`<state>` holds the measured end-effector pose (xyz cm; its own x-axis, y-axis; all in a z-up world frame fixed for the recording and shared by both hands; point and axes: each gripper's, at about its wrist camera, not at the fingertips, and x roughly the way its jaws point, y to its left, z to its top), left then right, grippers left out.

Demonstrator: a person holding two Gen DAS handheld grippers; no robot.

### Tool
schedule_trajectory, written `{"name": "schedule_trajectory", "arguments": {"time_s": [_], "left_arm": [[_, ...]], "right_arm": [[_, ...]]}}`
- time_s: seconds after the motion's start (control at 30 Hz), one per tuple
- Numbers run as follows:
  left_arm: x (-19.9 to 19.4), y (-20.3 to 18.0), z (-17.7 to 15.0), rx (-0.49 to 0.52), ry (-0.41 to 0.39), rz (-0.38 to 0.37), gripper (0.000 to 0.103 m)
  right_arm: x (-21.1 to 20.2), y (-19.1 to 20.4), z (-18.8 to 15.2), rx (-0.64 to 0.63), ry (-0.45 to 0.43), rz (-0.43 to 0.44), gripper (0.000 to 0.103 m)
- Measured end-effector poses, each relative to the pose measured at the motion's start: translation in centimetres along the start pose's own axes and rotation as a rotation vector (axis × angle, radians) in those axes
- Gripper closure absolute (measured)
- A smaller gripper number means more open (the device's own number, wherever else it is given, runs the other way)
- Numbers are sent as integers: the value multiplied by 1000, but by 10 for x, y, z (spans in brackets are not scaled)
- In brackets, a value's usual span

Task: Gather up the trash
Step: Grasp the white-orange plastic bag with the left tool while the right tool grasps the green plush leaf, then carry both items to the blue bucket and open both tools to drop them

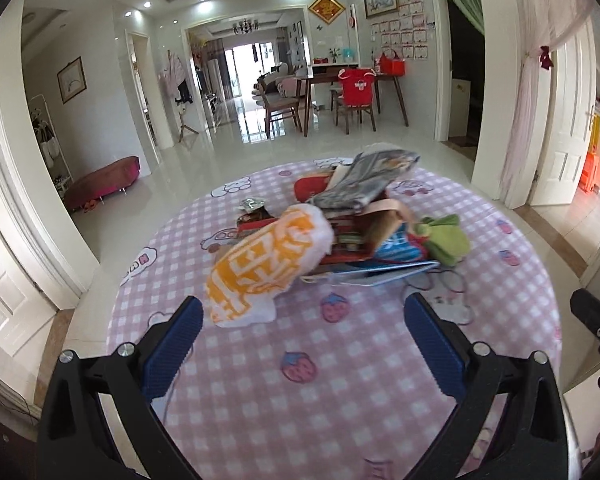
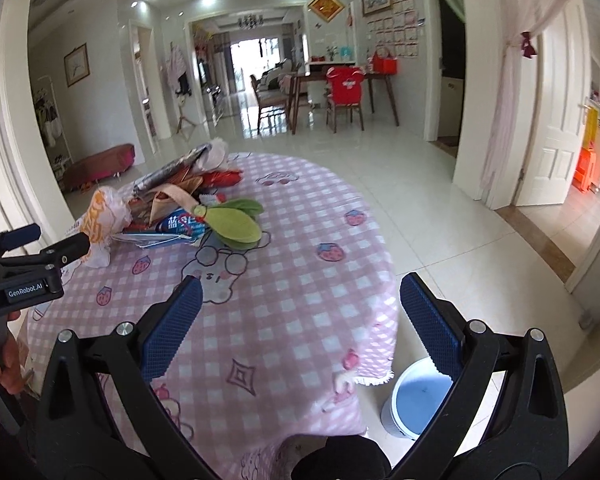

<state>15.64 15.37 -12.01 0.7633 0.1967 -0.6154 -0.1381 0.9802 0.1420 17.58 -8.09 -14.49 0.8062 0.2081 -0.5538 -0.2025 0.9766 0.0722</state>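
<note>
Round table (image 1: 340,380) under pink checked cloth carries a trash heap (image 1: 352,224) at centre. Blue bin (image 2: 416,404) stands on the floor beside the table's right edge. Orange-and-white wrapper (image 1: 264,268) lies just ahead of the left gripper (image 1: 304,344), long axis running toward it; jaws released, empty. Right gripper (image 2: 300,324) released, farther off.

Bright daylit room, fisheye-bent edges, slight motion blur.

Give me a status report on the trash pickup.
Left tongs open, empty, facing the trash pile. Right tongs open, empty, over the tablecloth. Bin on the floor by the table. Nothing in the way.
</note>
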Motion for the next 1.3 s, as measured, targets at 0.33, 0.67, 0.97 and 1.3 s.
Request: {"name": "schedule_trajectory", "arguments": {"time_s": [0.33,0.67,0.97,1.3], "left_arm": [[65,13,11,93,49,-5,22],[88,33,13,71,70,-44,67],[80,59,10,-21,48,-64,103],[48,76,17,-98,3,-54,69]], "right_arm": [[81,34,37,-66,39,84,6],[160,59,53,-130,169,187,27],[167,59,53,-99,198,253,78],[116,44,55,-44,134,258,81]]}}
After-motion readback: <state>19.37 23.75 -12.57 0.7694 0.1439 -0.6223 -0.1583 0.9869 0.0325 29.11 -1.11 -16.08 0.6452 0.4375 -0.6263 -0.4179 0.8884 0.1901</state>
